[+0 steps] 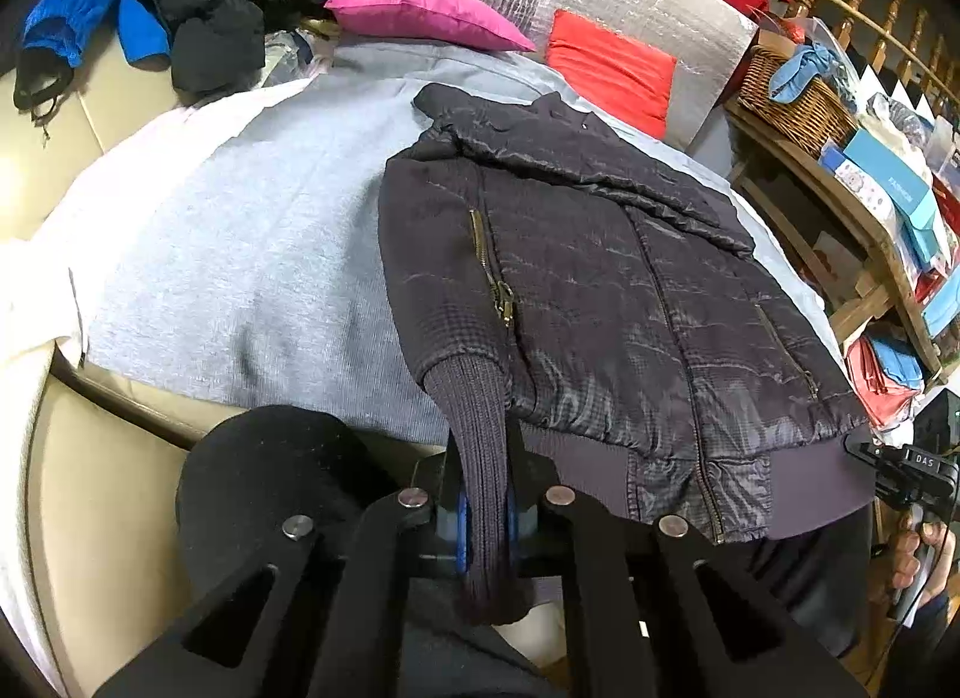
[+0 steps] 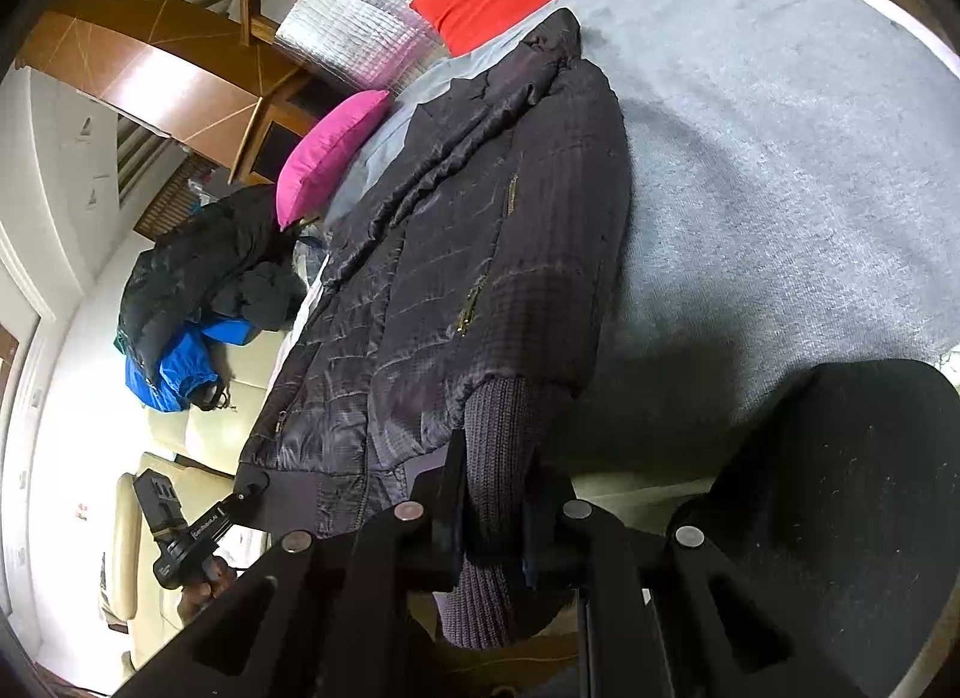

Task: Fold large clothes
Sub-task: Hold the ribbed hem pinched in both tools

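While the dark jacket (image 1: 606,290) lies flat near the grey cover's (image 1: 240,242) front edge, left gripper (image 1: 487,518) and right gripper (image 2: 493,524) each clamp what looks like a ribbed cuff (image 1: 480,428).

A cream sofa (image 1: 90,494) carries a grey blanket (image 1: 252,230), with a dark quilted jacket (image 1: 600,278) spread flat at its three o'clock side; a pink cushion (image 1: 420,11) lies at twelve, a heap of black and blue clothes (image 1: 180,8) at ten.

Each matte-black tool (image 1: 486,518) has silver round screws and blue inner pads.
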`<state>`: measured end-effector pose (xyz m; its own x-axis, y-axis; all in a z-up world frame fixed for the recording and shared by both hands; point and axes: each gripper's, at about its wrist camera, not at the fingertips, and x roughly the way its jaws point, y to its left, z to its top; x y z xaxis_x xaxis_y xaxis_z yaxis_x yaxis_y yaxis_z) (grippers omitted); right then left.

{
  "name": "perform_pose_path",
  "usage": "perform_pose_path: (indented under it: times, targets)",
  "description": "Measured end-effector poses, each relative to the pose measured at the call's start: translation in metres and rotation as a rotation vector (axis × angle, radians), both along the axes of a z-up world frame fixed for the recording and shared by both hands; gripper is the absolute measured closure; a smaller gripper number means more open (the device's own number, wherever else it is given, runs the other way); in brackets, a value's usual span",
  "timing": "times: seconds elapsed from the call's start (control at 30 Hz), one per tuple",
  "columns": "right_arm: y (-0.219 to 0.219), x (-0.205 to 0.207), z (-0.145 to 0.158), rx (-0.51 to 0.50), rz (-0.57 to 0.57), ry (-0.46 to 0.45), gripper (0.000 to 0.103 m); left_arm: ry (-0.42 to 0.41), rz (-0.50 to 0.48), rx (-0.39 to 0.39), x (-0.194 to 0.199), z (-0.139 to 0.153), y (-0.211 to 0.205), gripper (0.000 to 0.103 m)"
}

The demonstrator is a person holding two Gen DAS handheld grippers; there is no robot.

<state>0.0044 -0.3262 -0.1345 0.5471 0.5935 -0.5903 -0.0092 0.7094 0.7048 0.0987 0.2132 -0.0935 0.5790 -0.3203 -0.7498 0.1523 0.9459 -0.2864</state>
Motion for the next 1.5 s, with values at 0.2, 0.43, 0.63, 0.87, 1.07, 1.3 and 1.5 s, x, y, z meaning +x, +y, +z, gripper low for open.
perform_pose_path:
  times: [0.2, 0.43, 0.63, 0.87, 1.07, 1.3, 1.5]
  targets:
    - [-0.001, 0.0, -0.003, -0.005, -0.001, 0.01, 0.088, 0.003, -0.01, -0.004, 0.001, -0.003, 0.001, 0.094]
    - [-0.001, 0.001, -0.003, -0.005, 0.008, 0.005, 0.088, 0.027, 0.003, -0.039, 0.009, -0.007, 0.001, 0.094]
    - [0.002, 0.004, -0.005, 0.014, 0.02, 0.009, 0.088, 0.116, 0.004, -0.034, 0.035, -0.028, -0.006, 0.094]
    - [0.0, 0.006, -0.008, 0.022, 0.022, 0.017, 0.087, 0.172, 0.019, -0.021, 0.04, -0.038, -0.007, 0.064]
    - [0.001, 0.011, -0.015, 0.024, 0.001, 0.053, 0.084, 0.172, 0.014, 0.006, 0.041, -0.043, -0.01, 0.07]
    - [0.006, 0.025, -0.019, -0.027, 0.007, 0.094, 0.08, 0.148, -0.002, 0.001, 0.041, -0.035, -0.009, 0.088]
    - [0.008, 0.022, -0.011, -0.054, 0.015, 0.061, 0.087, 0.085, -0.031, -0.027, 0.032, -0.016, -0.002, 0.089]
